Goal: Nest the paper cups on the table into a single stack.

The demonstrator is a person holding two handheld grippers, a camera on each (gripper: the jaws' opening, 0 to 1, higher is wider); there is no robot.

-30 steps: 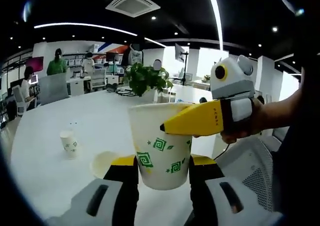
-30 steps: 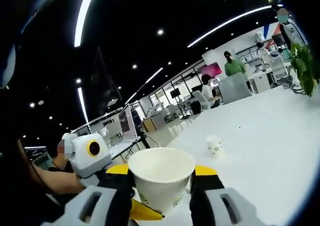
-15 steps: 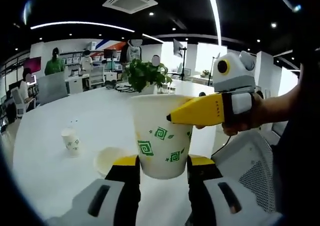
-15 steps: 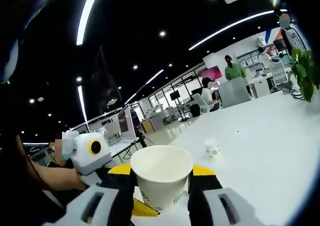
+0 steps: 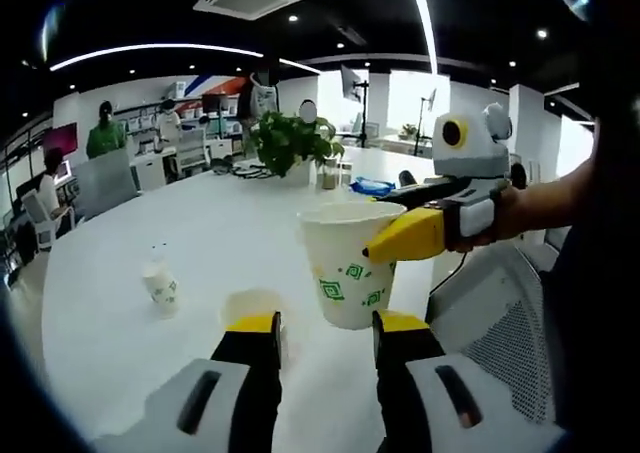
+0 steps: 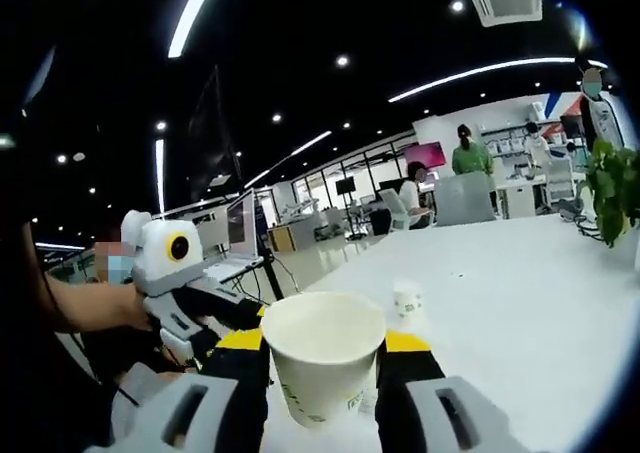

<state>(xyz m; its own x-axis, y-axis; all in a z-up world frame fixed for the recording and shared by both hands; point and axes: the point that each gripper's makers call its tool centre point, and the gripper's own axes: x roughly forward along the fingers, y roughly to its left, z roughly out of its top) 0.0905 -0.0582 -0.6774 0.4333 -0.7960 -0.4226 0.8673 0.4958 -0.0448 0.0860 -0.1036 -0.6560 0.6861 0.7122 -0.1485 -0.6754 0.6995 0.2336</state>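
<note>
The broad white worktop (image 5: 150, 223) curves away with a lot of bare surface; in the left gripper view its near edge runs past a grey mesh chair back (image 5: 500, 323) at about 4 o'clock, and its far side carries a green potted plant (image 5: 290, 143) at 12 o'clock.

Three paper cups can be counted in the left gripper view. The white paper cup with green square-spiral prints (image 5: 350, 263) is pinched by the right gripper (image 5: 385, 248), which reaches in from 3 o'clock with yellow jaws closed on the cup's rim and wall; the cup hangs tilted above the worktop, just beyond the left gripper (image 5: 325, 328). The left gripper's yellow-tipped black jaws are spread apart and grasp nothing, with the cup's base above the gap between them. A second small white paper cup (image 5: 161, 288) stands upright at 9 o'clock, well apart from the others. A third pale cup (image 5: 250, 308) lies on the worktop just beside the left gripper's left jaw, its mouth facing the camera.

In the right gripper view, the held cup (image 6: 322, 358) sits between the jaws at 6 o'clock, mouth open to the camera, and the small upright cup (image 6: 406, 300) stands beyond it on open worktop. The left gripper (image 6: 215, 323) shows at 8 o'clock.
</note>
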